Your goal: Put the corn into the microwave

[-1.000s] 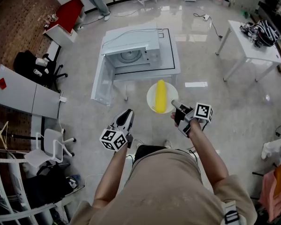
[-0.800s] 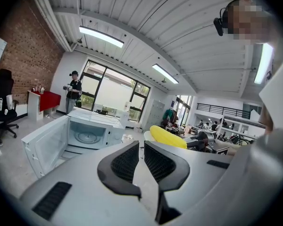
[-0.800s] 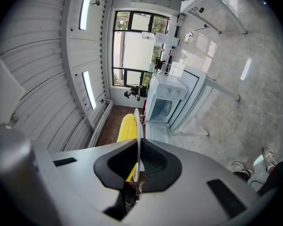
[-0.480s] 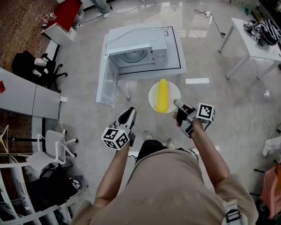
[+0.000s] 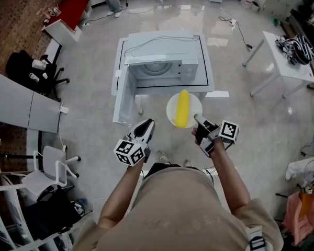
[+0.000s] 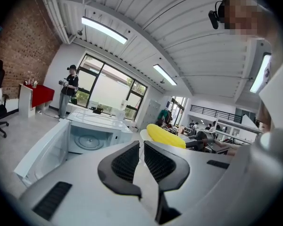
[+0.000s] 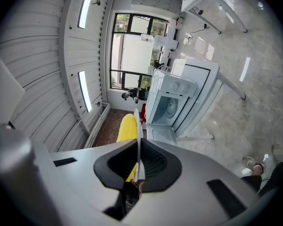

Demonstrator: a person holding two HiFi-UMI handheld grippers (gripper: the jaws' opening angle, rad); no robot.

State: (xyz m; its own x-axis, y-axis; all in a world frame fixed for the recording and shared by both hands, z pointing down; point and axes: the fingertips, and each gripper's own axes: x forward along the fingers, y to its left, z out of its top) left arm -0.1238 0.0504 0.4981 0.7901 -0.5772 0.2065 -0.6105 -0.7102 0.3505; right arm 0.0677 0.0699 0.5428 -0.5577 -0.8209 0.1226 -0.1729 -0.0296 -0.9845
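**Q:** What are the two tools doing?

**A:** The right tool [image 5: 198,118] is clenched on the near rim of a round white plate [image 5: 172,105]. In the right gripper view the thin white edge of the plate stands upright between the two black ribbed pads, which press on it from both sides. The left tool [image 5: 145,124] is closed pad to pad, with only a hairline gap between the black pads. It grips nothing and touches nothing, and is held to the left of the plate, apart from it.

**Q:** Where is the corn?

**A:** The corn [image 5: 182,107] lies on the plate, along its middle, pointing towards the microwave. It is a smooth yellow cob, longer than it is thick. The plate hangs in the air just in front of the table's near edge, carried by the right tool alone.

**Q:** And the microwave?

**A:** The microwave [image 5: 165,54] is a white box standing on a white table [image 5: 204,76] whose top has a thin dark line running near its border. Its door [image 5: 124,95] is swung wide open to the left, beyond the table's edge. Inside the cavity sits a round turntable [image 5: 156,67].

**Q:** What is underneath?

**A:** A glossy pale grey floor [image 5: 94,124] that reflects the ceiling lights.
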